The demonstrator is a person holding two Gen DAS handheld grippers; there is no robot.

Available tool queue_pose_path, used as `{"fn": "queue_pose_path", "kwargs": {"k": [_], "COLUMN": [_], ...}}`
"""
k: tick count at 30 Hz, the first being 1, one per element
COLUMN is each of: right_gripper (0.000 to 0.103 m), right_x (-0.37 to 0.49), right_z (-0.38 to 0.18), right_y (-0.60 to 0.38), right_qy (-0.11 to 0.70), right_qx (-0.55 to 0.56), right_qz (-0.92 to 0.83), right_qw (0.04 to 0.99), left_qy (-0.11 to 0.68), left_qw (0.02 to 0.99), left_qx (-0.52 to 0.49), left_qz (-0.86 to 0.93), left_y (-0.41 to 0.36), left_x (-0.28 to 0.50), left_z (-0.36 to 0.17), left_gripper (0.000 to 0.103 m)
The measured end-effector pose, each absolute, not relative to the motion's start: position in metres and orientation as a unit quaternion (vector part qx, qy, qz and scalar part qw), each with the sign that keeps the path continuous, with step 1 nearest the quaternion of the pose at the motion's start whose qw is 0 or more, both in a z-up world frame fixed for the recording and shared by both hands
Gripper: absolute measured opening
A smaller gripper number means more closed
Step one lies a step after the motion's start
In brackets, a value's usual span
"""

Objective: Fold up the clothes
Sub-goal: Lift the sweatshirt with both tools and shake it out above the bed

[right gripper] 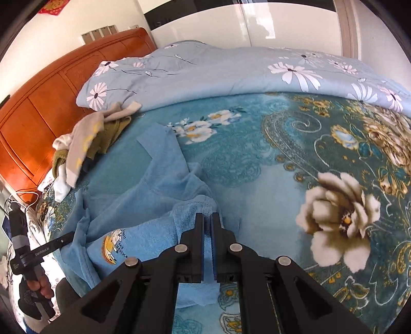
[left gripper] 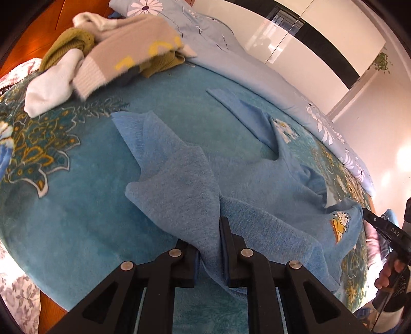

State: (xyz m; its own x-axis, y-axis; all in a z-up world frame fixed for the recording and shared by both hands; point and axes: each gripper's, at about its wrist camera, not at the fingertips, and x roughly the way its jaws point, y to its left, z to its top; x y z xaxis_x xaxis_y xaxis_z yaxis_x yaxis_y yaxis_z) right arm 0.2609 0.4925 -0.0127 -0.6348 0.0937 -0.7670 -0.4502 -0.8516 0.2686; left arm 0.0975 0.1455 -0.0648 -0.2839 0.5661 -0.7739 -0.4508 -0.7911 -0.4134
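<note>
You are working at a bed spread with a teal floral blanket (right gripper: 295,159). Behind its far end stands an orange wooden headboard (right gripper: 51,102). Along the blanket's far edge lies a pale blue daisy-print quilt (right gripper: 231,74). Beyond the quilt rise glossy white wardrobe doors (right gripper: 282,23) with a dark band. Warm light glares on the wall (left gripper: 400,159) beside the bed.

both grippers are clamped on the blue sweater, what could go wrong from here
The left gripper pinches a bunched fold of the light blue fleece sweater, so layers may lift together. The right gripper holds only a thin edge, which might slip. The sleeves lie crooked on the teal floral blanket, so folds could come out uneven.
</note>
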Motion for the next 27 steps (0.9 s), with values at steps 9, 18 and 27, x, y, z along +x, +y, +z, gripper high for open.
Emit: {"fn": "queue_pose_path", "kwargs": {"k": [9,18,27], "right_gripper": [0.004,0.004,0.005], "right_x": [0.268,0.270,0.276], "right_z": [-0.030,-0.014,-0.010], "right_y": [0.502,0.507,0.507], "right_qy": [0.241,0.201,0.197], "right_qx": [-0.414,-0.387,-0.381], "right_qz": [0.861,0.877,0.884], "right_qw": [0.170,0.201,0.187], "left_qy": [-0.073,-0.026,0.015], "left_qw": [0.339,0.417,0.470], "left_qx": [-0.487,-0.494,-0.529], "left_qz": [0.802,0.763,0.706], "left_y": [0.130,0.233,0.347], "left_x": [0.099,0.047,-0.001], "left_z": [-0.040,-0.025,-0.041], "left_gripper": [0.046,0.087,0.086]}}
